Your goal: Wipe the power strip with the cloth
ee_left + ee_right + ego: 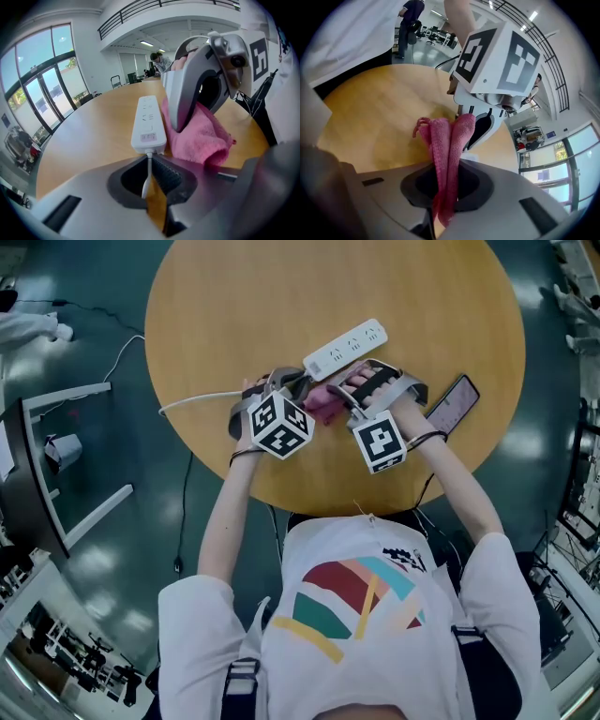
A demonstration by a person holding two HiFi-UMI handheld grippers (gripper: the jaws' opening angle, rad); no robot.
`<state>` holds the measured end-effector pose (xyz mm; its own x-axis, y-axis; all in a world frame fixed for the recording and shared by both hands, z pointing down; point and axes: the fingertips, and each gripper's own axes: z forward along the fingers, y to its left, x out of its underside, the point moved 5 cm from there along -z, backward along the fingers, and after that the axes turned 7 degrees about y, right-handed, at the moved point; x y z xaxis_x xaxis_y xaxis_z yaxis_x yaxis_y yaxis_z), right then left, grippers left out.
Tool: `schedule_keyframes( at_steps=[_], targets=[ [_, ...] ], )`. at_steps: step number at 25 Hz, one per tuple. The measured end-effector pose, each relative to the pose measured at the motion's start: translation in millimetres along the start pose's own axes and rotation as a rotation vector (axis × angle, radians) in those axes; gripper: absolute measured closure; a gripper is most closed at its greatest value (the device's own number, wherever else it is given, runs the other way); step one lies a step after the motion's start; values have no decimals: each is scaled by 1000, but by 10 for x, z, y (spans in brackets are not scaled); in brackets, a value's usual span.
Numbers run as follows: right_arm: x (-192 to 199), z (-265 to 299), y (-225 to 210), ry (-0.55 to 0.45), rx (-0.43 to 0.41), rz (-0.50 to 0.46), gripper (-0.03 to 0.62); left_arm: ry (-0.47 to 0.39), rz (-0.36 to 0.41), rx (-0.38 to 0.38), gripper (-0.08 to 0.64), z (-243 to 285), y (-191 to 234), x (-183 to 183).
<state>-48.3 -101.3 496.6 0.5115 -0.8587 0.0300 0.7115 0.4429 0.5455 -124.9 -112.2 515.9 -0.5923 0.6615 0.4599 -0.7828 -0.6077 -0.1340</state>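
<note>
Head view: strip (345,348) lies on worktop (234,306). Left tongs (152,180) pinch its cord (149,161) just short of the strip, likely anchoring it. Right tongs (445,183) clamp the folded cloth (447,140) beside the strip's near end, seemingly ready to wipe.

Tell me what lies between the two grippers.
The pink cloth, clamped in the right gripper, lies between it and the left gripper, which pinches the white cable; the head view shows it.
</note>
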Motion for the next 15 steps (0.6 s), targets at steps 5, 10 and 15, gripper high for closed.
schedule_keyframes(
  at_steps=[5,10,15],
  targets=[
    [-31,70,-28,-1,3,-12,554,-3,5,-2,488,-4,-10,5],
    [34,99,-58,-15,5,32,554,-3,0,11,488,3,-1,13],
    [238,83,-30,5,-2,71,552,18,0,27,488,9,-5,-12]
  ],
)
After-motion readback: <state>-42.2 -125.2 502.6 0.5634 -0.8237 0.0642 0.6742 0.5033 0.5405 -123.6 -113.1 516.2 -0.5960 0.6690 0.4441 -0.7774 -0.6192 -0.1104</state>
